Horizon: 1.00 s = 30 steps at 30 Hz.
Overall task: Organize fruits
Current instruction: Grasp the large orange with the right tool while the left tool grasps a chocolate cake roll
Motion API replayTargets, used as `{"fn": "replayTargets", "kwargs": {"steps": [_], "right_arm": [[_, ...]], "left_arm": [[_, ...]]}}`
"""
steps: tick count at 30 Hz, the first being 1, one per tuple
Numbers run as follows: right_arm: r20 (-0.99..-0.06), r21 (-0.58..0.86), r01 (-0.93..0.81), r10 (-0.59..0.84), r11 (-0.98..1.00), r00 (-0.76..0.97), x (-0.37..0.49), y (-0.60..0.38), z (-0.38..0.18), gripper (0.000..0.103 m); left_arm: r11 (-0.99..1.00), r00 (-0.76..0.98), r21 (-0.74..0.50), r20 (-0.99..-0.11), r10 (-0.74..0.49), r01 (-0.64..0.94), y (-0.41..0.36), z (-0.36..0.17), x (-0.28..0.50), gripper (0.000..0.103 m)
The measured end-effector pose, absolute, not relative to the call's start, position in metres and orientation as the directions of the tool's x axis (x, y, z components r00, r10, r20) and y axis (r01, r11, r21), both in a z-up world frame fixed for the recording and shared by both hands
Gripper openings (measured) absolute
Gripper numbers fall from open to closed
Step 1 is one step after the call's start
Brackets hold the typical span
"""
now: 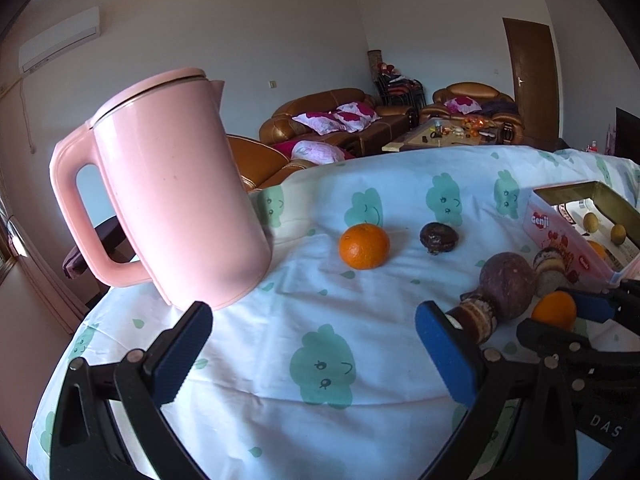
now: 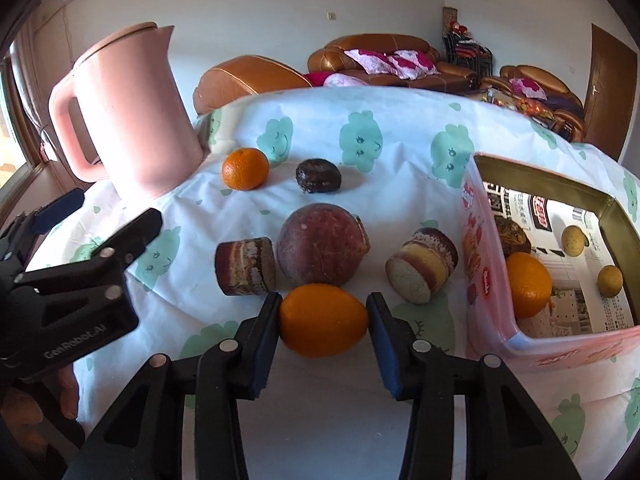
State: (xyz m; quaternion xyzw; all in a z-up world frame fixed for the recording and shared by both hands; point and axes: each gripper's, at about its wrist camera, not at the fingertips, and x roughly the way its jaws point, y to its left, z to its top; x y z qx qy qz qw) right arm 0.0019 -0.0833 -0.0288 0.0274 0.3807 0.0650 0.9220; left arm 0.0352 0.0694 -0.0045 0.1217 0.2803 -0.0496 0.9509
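Closest to me, the right tool (image 2: 322,320) has its two pads around an orange fruit (image 2: 323,320) that sits on the tabletop (image 2: 320,400); the left pad touches the skin, while on the right I cannot tell whether the pad presses or just stands beside it, so the grasp looks about closed but unproven. I judge this to be the pick-up step: the next move calls for a firm squeeze, a lift, and a carry rightward over the pink wall of the tin (image 2: 476,264), where an orange (image 2: 528,284) and two small yellowish fruits (image 2: 574,241) already lie on printed paper. The left tool (image 1: 314,344) hangs spread wide and empty above the cloth, near the pink kettle (image 1: 176,192). Just beyond the held fruit sits a big reddish-purple fruit (image 2: 322,250), flanked by two layered cake-like pieces (image 2: 245,266) which I take not to be fruit. Farther back lie another orange (image 2: 245,169) and a dark wrinkled lump (image 2: 318,176), too shrivelled to name. The tin's near corner runs behind its wall, hiding whatever lies there, and a dark thing inside by the wall is half covered.
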Motion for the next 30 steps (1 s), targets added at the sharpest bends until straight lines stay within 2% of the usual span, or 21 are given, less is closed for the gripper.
{"fn": "replayTargets", "kwargs": {"steps": [7,11,13,14,15,17,20,24,26,30], "right_arm": [[-0.553,-0.005,-0.078,0.062,0.997,0.831,-0.04,-0.103,-0.001,0.045],[-0.474,-0.062,-0.033,0.0,0.998,0.88,-0.059,-0.121,0.012,0.045],[-0.469,-0.06,-0.019,-0.012,0.998,0.883,-0.059,-0.128,0.014,0.045],[-0.474,-0.051,-0.015,-0.011,0.999,0.881,-0.057,-0.132,0.014,0.045],[-0.483,-0.039,-0.014,-0.007,0.999,0.875,-0.055,-0.134,0.013,0.045],[-0.501,-0.015,-0.015,0.005,1.0,0.865,-0.052,-0.138,0.011,0.045],[-0.509,0.012,-0.008,0.013,1.0,0.861,-0.052,-0.144,0.01,0.046],[-0.506,0.027,-0.003,0.016,1.0,0.862,-0.05,-0.147,0.01,0.046],[-0.513,0.027,-0.005,0.018,1.0,0.858,-0.049,-0.146,0.008,0.046],[-0.522,0.04,-0.009,0.029,0.999,0.852,-0.047,-0.147,0.006,0.046]], "left_arm": [[0.922,0.765,0.071,-0.584,-0.271,0.381,0.06,-0.003,0.027,0.103],[0.876,0.717,0.083,-0.614,-0.33,0.474,0.041,-0.008,0.022,0.094],[0.87,0.698,0.057,-0.625,-0.35,0.489,0.035,-0.009,0.026,0.093],[0.871,0.679,0.026,-0.637,-0.364,0.491,0.033,-0.011,0.031,0.088],[0.873,0.655,-0.003,-0.659,-0.369,0.488,0.031,-0.014,0.037,0.086],[0.887,0.613,-0.013,-0.718,-0.33,0.462,0.023,-0.025,0.051,0.071],[0.899,0.549,-0.032,-0.782,-0.295,0.437,0.016,-0.04,0.068,0.062],[0.918,0.571,-0.019,-0.778,-0.263,0.396,0.014,-0.041,0.074,0.058],[0.924,0.579,-0.022,-0.773,-0.258,0.382,0.016,-0.04,0.074,0.042],[0.935,0.584,-0.065,-0.765,-0.271,0.348,0.027,-0.039,0.077,0.042]]}}
